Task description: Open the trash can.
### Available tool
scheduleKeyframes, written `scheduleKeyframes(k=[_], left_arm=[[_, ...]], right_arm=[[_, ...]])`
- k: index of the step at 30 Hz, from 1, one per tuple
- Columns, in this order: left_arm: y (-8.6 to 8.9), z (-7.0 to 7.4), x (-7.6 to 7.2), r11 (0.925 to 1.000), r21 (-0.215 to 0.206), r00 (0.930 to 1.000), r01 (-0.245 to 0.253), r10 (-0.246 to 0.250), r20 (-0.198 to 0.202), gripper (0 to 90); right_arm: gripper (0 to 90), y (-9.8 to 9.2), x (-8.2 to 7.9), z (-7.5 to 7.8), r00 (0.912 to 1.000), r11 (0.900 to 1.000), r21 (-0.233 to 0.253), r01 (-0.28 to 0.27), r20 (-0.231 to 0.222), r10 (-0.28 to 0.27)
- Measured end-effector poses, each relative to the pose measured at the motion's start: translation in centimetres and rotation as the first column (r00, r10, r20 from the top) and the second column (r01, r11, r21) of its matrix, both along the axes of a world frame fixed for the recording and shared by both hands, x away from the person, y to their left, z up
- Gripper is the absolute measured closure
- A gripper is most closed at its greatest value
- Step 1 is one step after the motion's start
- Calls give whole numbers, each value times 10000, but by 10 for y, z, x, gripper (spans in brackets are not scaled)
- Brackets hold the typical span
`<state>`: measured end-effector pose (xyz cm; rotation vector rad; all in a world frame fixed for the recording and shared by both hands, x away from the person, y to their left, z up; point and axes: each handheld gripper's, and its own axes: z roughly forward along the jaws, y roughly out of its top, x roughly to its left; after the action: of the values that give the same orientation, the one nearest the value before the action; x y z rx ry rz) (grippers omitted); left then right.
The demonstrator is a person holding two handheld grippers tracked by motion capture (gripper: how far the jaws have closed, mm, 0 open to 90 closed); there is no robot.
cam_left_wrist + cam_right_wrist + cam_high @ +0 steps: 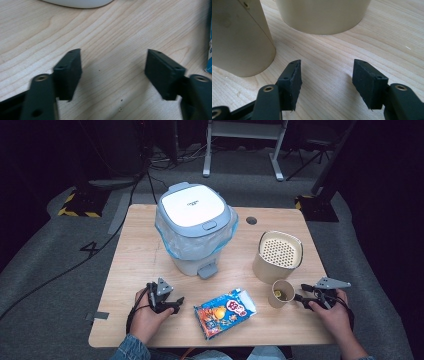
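Right gripper [325,83] fingers released on bare bench [392,37], paper cup [239,37] just left of its fingertips, perforated-lid canister [322,15] beyond. Left gripper [113,75] fingers released too; snack packet [224,312] lies flat just right of them, colourful print up; pedal bin [195,227] further back.

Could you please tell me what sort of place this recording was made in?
Probably a lab or studio workspace: a small wooden table stands on grey carpet, with cables and hazard-striped stand bases around it.
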<state>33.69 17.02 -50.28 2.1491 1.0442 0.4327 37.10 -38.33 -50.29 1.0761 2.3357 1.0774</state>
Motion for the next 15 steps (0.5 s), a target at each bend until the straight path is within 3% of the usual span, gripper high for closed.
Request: scheduleKeyframes(k=[2, 4, 7, 9, 12, 15], left_arm=[[4, 0, 1, 9999, -122, 10000, 20, -20, -21, 431], [7, 0, 2, 9999, -110, 10000, 54, -55, -82, 427], [11, 6, 4, 9996, 274, 9994, 71, -61, -355, 477], [12, 11, 4, 9997, -143, 9983, 194, -202, -543, 528], [13, 24, 4, 9929, -798, 9954, 877, -905, -315, 553], [12, 40, 3, 9788, -1003, 9839, 1784, -1788, 51, 568]], right_arm=[[408, 0, 0, 0, 10000, 10000, -2, -1, 3, 1], [408, 0, 0, 0, 10000, 10000, -9, 3, 7, -3], [408, 0, 0, 0, 10000, 10000, 2, 2, 2, -2], [407, 0, 0, 0, 10000, 10000, 0, -1, 5, 1], [407, 0, 0, 0, 10000, 10000, 1, 0, 3, 0], [407, 0, 0, 0, 10000, 10000, -3, -3, 6, 3]])
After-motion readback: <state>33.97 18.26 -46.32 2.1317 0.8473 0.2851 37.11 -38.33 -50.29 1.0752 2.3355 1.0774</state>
